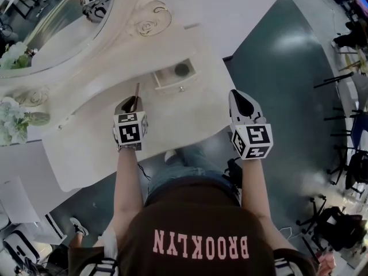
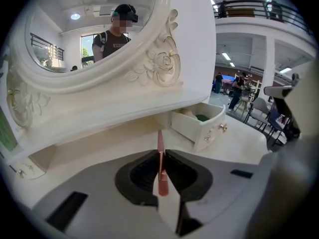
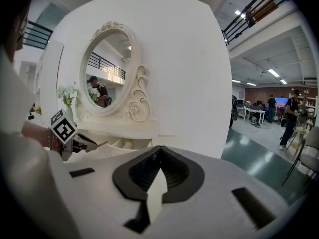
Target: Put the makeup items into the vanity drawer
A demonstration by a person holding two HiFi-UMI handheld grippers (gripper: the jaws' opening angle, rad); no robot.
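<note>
Carrying step: 1 slim pink pencil (image 2: 160,169) pinched in narrow jaws of left gripper (image 1: 131,103), over the tabletop (image 1: 178,122), near the open drawer (image 1: 171,83). Right gripper (image 3: 157,179) closed on nothing. Next, probably: forward over drawer, then release.

The person wears a dark brown T-shirt (image 1: 198,234) with the word BROOKLYN on it in pink letters. Black and white stripes (image 1: 99,267) show at both shoulders, and below the shirt there are blue jeans (image 1: 184,170). The lower arms are bare, without sleeves. The left gripper (image 1: 131,101) and the right gripper (image 1: 238,94) have the same look: a smooth shell of pale grey, narrow towards the tip. Each carries a marker cube (image 1: 253,141) with black squares on white. The fingers (image 1: 246,112) are white outside, and a black ribbed lining (image 3: 172,169) covers their inner side.
</note>
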